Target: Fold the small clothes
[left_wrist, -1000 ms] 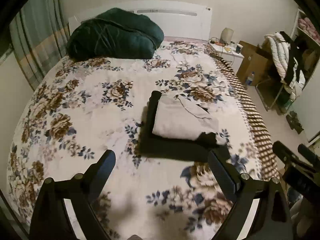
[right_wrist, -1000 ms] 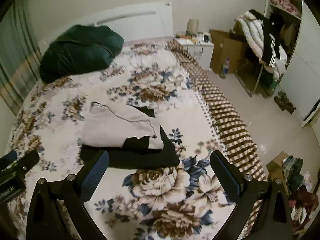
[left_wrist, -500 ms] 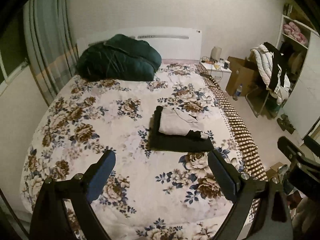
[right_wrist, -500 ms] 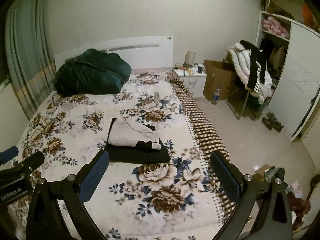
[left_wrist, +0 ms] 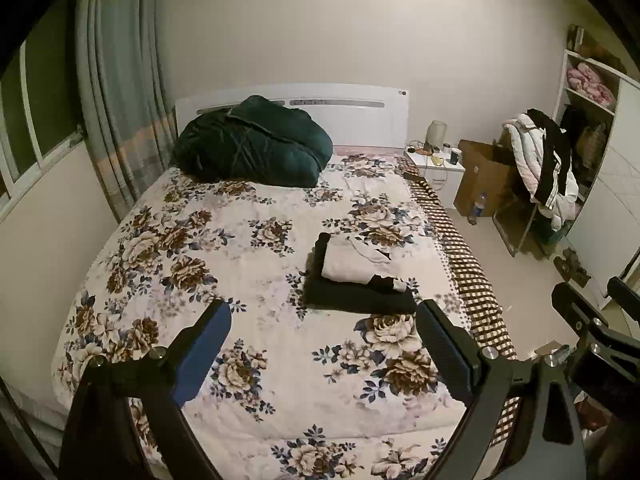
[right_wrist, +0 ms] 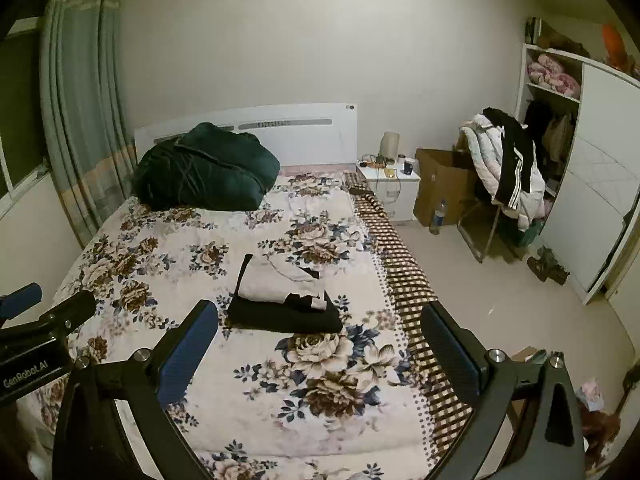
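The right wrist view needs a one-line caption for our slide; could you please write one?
Open right gripper held above the floral bed, facing a folded pale garment stacked on a folded black garment.

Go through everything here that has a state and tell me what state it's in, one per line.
Left claw: open, empty, above the bed.
Right claw: open, empty.
Pale garment: folded, lying on the black one.
Black garment: folded flat on the bed.
Green duvet: bundled against the headboard.
Cardboard box: flaps open.
Wardrobe: door slid open.
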Motion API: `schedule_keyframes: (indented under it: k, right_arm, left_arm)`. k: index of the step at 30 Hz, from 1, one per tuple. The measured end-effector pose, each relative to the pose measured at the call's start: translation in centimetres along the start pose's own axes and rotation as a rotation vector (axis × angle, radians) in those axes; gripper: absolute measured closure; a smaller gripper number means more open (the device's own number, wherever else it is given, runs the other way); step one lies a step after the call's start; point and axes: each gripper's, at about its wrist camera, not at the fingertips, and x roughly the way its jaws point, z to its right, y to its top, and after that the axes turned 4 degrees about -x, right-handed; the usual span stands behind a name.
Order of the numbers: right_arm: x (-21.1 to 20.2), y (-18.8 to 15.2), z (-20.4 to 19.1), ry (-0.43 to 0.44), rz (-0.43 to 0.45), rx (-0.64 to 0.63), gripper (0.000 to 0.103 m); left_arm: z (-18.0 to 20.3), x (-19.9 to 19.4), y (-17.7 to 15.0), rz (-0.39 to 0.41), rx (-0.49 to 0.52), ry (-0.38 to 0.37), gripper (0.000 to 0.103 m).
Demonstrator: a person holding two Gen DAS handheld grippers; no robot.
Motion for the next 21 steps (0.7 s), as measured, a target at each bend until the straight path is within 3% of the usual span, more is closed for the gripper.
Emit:
schedule_keyframes:
  k: [7, 21]
  right_arm:
    - [0.2, 0.2, 1.4, 0.019, 0.001, 0.013, 0.000]
    - [1.2, 0.3, 1.8, 0.037, 0.002, 0.006, 0.000]
  left_arm:
    - [0.6, -1.6, -0.3, 0.029, 0.008, 0.014, 0.000]
    - [1.1, -2.5, -0.5, 0.040, 0.016, 0.032, 0.000]
